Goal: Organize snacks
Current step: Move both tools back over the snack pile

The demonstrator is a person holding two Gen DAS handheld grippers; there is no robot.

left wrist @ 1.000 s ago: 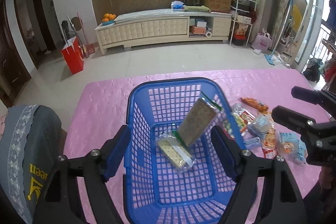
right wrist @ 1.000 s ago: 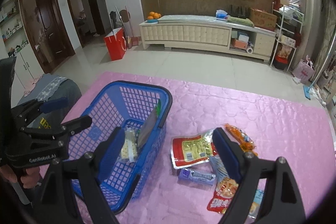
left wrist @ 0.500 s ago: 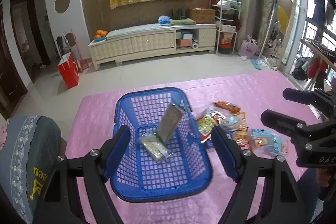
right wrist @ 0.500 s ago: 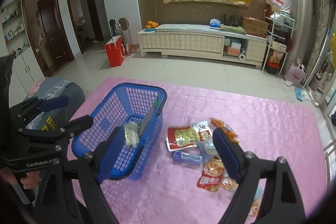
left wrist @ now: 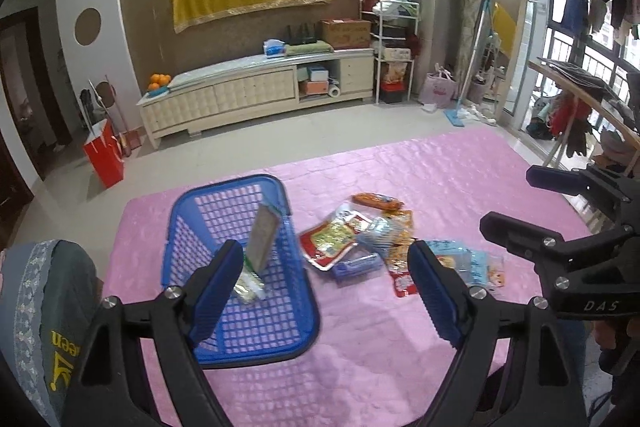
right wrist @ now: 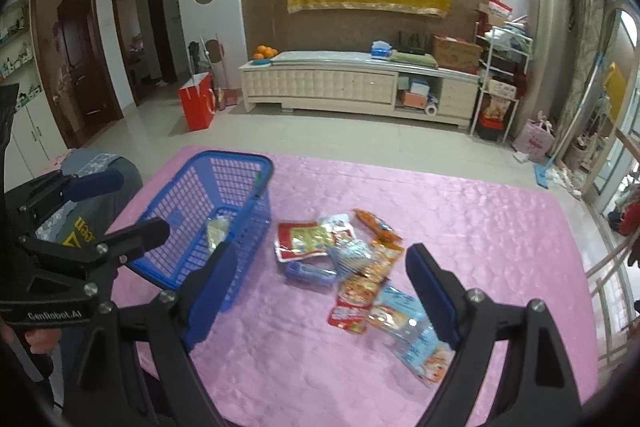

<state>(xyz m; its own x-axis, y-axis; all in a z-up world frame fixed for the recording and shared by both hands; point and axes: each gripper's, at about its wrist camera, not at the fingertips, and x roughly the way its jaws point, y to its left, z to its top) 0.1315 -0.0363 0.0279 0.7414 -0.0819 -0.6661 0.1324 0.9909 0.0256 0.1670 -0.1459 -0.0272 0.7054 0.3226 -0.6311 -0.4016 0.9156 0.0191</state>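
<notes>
Both tools stand wide with nothing between their pads. The left tool (left wrist: 320,291) hangs over the near rim of the blue basket (left wrist: 308,303), which already holds two packets; the right tool (right wrist: 320,291) hangs above the loose snack pile (right wrist: 352,267) on the pink surface (right wrist: 480,227). The pile lies just ahead of the right tool, probably running diagonally away toward the basket, so the right hand is nearer.

I read "DAS" in grey on the right gripper (left wrist: 516,203) body, and "GenRobot.AI" on the left gripper (right wrist: 120,203) body; the snack packet prints and the cloth's yellow letters are too blurred for me
</notes>
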